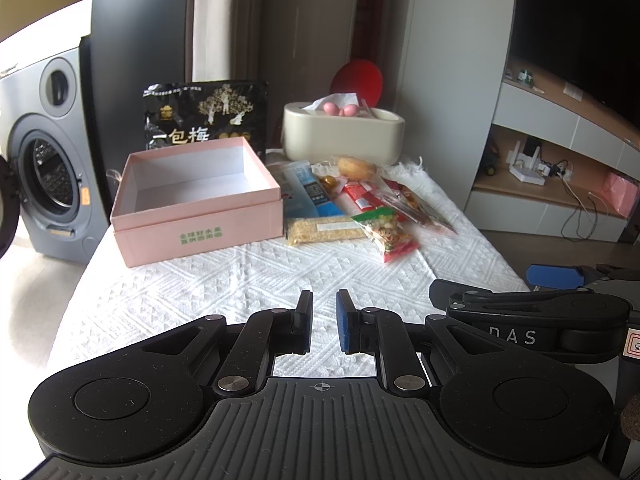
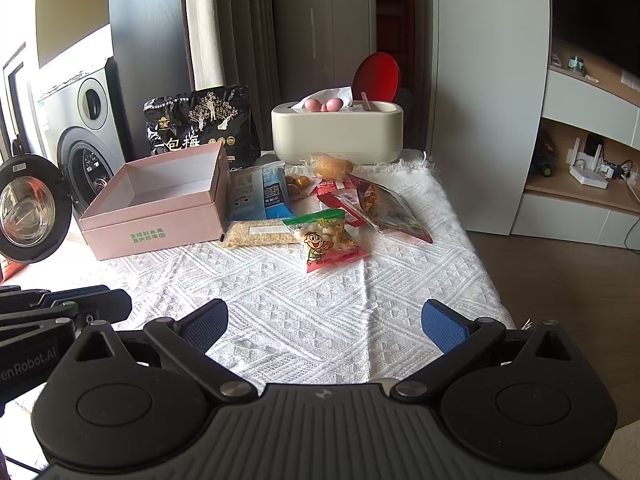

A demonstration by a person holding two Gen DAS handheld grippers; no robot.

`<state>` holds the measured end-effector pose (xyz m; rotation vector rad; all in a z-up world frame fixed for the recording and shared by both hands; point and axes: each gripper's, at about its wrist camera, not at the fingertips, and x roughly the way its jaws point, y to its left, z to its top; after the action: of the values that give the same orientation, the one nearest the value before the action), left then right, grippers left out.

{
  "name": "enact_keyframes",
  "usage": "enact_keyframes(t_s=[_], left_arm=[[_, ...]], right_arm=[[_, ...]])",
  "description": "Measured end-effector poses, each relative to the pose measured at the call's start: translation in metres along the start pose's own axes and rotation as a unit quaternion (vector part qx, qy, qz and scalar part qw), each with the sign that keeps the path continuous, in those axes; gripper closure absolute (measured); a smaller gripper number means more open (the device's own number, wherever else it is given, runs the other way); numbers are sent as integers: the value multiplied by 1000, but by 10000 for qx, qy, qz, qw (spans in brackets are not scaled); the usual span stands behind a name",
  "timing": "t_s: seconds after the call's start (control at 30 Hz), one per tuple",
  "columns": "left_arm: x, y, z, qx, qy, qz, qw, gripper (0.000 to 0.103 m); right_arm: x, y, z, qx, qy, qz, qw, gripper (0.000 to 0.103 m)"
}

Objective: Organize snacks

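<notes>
the snacks [image 2: 320, 208] lie in a loose pile just right of the open pink box [image 2: 160, 204], on a white woven cloth [image 2: 320, 312] over the table. behind them stand a black bag [image 2: 204, 120] and a cream tissue box [image 2: 336, 128]. a washing machine [image 1: 48, 152] is at far left, shelves [image 2: 592, 128] at right. the left gripper [image 1: 324, 320] is nearly closed and holds nothing; the right gripper [image 2: 324, 320] is wide open, empty. packets at the back overlap, so their labels are hard to read.

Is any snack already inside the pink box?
No: the pink box shows only its bare white floor, and the snack packets lie on the white cloth beside it.
</notes>
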<state>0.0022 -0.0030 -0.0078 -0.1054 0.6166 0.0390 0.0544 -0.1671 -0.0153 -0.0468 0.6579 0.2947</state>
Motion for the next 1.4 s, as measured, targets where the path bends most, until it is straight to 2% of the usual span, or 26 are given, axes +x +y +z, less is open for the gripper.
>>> enact_keyframes(t_s=[0.87,1.13,1.2,1.3,1.37,1.4], left_arm=[[2,1,-2,0,18,-5,10000,87],[19,7,-4,4,89,-33,10000,87],[30,10,0,15,174,-140,9997,87],[56,18,7,-55,489,-592,9970,87],[75,21,14,-101,565,-901,9943,86],[83,19,18,-34,493,-930,9944,86]], right_arm=[[0,1,-1,16,35,-14,10000,0],[11,-2,1,-74,13,-1,10000,0],[17,-6,3,-201,-134,-46,9997,0],[33,-14,5,-476,-329,-147,9982,0],[51,-24,12,-553,-255,-64,9981,0],[58,-29,15,-524,-208,7,9984,0]])
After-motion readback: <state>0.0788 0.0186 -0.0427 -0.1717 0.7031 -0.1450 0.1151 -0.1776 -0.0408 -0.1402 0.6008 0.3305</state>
